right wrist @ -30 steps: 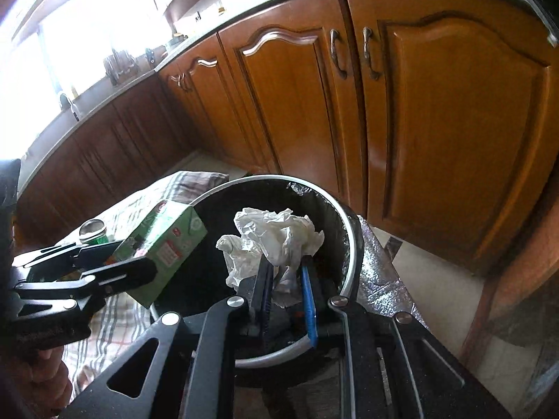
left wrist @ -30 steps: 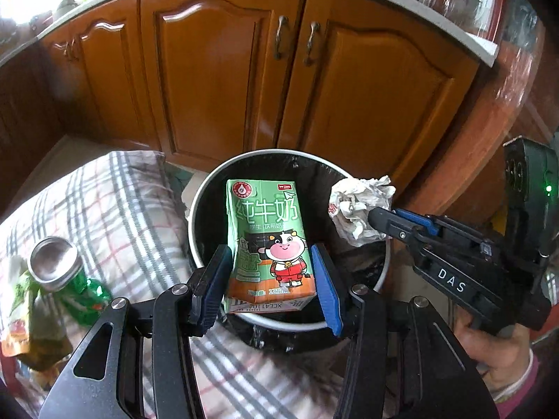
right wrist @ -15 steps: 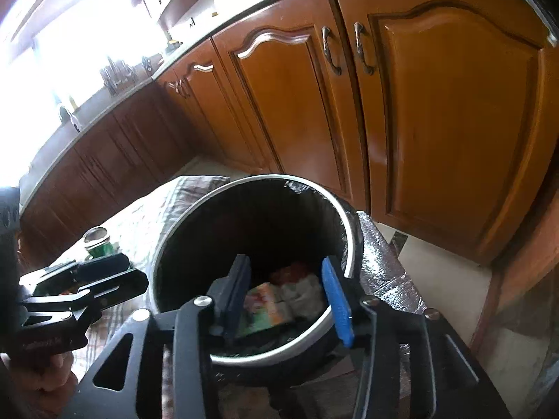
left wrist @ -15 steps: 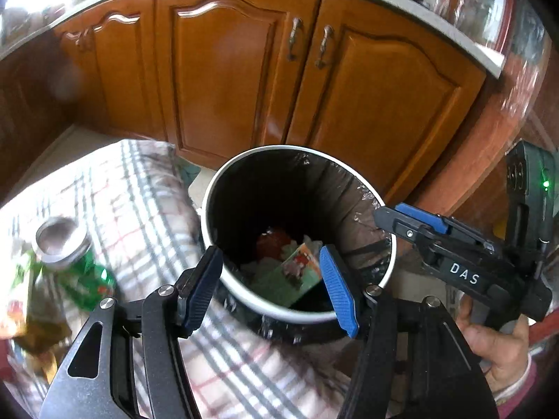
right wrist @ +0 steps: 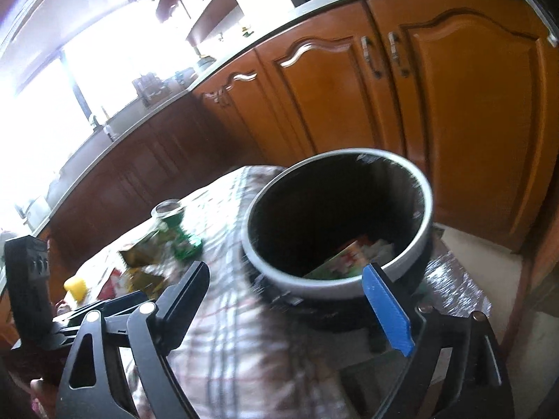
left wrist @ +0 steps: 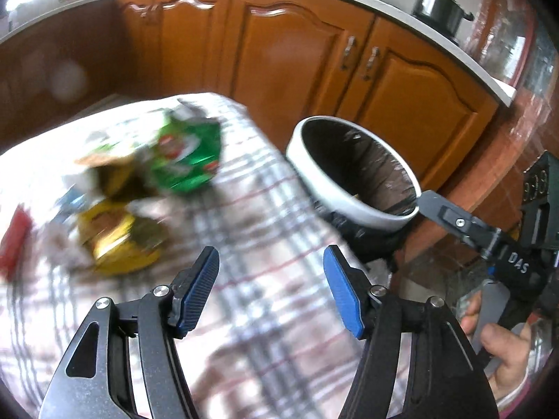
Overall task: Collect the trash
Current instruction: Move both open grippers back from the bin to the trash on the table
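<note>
The white-rimmed trash bin (left wrist: 367, 214) with a black liner stands beside the plaid-covered table (left wrist: 265, 209). It also shows in the right wrist view (right wrist: 265, 265), with the green milk carton (right wrist: 346, 262) lying inside. My left gripper (left wrist: 270, 289) is open and empty above the plaid cloth, left of the bin. My right gripper (right wrist: 293, 307) is open and empty just in front of the bin's rim. A green can (left wrist: 188, 157) and a yellow wrapper (left wrist: 122, 241) lie blurred on the cloth. The can also shows in the right wrist view (right wrist: 174, 227).
Wooden cabinets (left wrist: 307, 70) under a grey countertop run behind the bin. A red item (left wrist: 14, 241) lies at the table's left edge. A yellow object (right wrist: 75, 288) sits on the table. A dark pot (left wrist: 440, 3) stands on the counter.
Both grippers have pulled back from above the bin and swung left toward the table. Both stay open and empty; one second ago they held the carton and the crumpled paper.
</note>
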The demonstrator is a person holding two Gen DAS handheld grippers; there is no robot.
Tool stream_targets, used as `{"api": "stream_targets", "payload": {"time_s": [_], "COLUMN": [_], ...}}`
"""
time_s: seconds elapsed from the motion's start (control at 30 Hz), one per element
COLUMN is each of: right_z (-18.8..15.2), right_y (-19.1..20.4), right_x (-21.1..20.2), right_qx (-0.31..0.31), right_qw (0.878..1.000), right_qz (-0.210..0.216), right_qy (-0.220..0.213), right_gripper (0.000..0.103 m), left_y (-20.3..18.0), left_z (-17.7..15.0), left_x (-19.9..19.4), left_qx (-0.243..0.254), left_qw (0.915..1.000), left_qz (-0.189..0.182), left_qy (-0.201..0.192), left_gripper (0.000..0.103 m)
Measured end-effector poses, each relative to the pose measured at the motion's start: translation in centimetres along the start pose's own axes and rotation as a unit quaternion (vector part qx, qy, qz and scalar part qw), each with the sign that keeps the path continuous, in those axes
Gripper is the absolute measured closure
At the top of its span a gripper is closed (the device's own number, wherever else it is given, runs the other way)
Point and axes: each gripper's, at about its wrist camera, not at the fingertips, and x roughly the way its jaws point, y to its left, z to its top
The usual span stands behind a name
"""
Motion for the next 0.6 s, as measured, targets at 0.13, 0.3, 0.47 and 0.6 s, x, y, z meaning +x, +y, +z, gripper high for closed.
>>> {"api": "stream_targets", "payload": {"time_s": [0.13, 0.3, 0.47, 0.6], "right_z": [-1.5, -2.8, -3.7, -4.2], "right_y": [2.1, 4.7, 7.5, 9.6], "right_x": [0.2, 0.7, 1.8, 2.7], "right_qx": [-0.003, -0.022, -0.033, -0.046], "right_qw": [1.0, 0.997, 0.993, 0.99], "right_qz": [0.024, 0.064, 0.098, 0.114], "right_qy": [0.011, 0.023, 0.05, 0.064], "right_gripper": [0.012, 0.012, 0.012, 0.013], "left_y": [2.8, 6.3, 9.6, 11.8], "left_z": [-1.5, -3.2, -4.3, -5.0], "left_x": [-1.4, -3.2, -5.1, -6.6], "left_qx": [-0.021, -0.049, -0.082, -0.097], "left_qw": [0.9996, 0.9978, 0.9945, 0.9911], "left_qz": [0.019, 0.043, 0.064, 0.087], "left_qy": [-0.001, -0.004, -0.013, -0.027], "left_gripper": [0.04, 0.04, 0.04, 0.04]}}
